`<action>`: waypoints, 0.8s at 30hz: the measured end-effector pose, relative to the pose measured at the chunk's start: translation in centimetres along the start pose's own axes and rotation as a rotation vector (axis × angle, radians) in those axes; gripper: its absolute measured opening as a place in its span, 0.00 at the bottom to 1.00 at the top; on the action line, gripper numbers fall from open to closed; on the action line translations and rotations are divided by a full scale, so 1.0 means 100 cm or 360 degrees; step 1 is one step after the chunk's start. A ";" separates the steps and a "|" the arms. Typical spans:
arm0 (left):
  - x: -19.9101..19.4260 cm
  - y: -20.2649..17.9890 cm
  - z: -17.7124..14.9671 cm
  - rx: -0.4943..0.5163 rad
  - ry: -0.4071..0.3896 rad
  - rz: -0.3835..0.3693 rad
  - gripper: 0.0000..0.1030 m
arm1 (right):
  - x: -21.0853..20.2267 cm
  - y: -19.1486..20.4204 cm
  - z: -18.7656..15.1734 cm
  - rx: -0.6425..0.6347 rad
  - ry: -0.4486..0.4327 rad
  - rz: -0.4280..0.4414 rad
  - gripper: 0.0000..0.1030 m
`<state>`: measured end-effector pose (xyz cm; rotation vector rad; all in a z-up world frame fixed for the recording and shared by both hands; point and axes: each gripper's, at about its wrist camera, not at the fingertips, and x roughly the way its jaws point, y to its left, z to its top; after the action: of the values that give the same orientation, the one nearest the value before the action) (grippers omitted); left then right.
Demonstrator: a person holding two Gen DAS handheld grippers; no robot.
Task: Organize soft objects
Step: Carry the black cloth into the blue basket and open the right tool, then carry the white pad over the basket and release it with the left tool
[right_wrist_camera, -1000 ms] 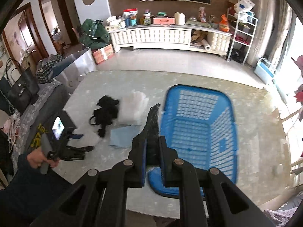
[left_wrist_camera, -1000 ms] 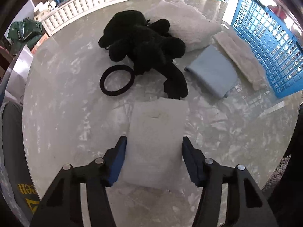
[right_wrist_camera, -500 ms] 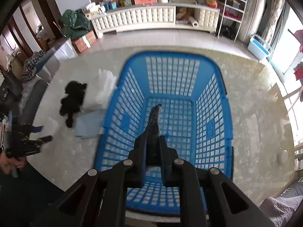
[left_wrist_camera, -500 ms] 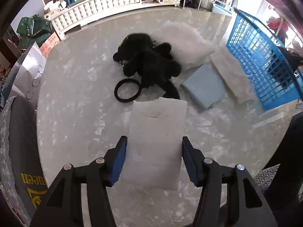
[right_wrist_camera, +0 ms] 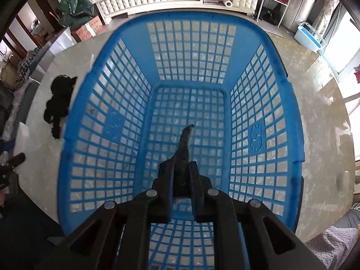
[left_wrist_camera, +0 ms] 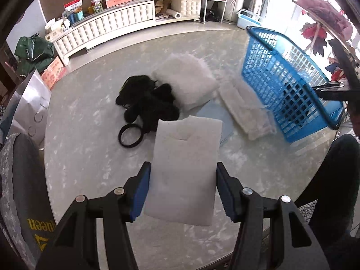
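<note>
The right gripper (right_wrist_camera: 181, 177) is pinching a dark cloth (right_wrist_camera: 185, 144) over the empty basket (right_wrist_camera: 195, 15), the left gripper (left_wrist_camera: 182, 186) is clamping a white pad (left_wrist_camera: 186, 157), and the plush (left_wrist_camera: 148, 101), pillow (left_wrist_camera: 186, 81) and blue cloth (left_wrist_camera: 211, 114) are waiting on the table (left_wrist_camera: 85, 139)

The basket (right_wrist_camera: 258, 139) is glossy blue plastic lattice. The bench (left_wrist_camera: 90, 135) looks like polished, reflective marble. The white pad (left_wrist_camera: 184, 168) in the left tool (left_wrist_camera: 182, 193) seems matt, foam-like. The plush toy (left_wrist_camera: 146, 103) is black and fuzzy; the pillow (left_wrist_camera: 186, 81) white, fluffy.
</note>
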<state>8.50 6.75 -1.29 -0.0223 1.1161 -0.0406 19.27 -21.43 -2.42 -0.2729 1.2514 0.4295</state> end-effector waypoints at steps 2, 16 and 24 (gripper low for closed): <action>-0.002 -0.007 0.005 0.0016 -0.0011 -0.0013 0.52 | 0.004 0.001 0.000 -0.0012 0.0009 -0.0032 0.12; -0.006 -0.043 0.030 0.0062 -0.0027 -0.0055 0.52 | -0.001 -0.001 -0.008 -0.0063 -0.0079 -0.0144 0.54; -0.021 -0.076 0.056 0.0110 -0.0087 -0.0201 0.52 | -0.055 -0.004 -0.027 -0.0055 -0.0430 -0.0217 1.00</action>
<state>12.47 -0.72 3.34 -0.0319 1.0567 -0.1906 15.78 -23.89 1.95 -0.3162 0.9556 0.3577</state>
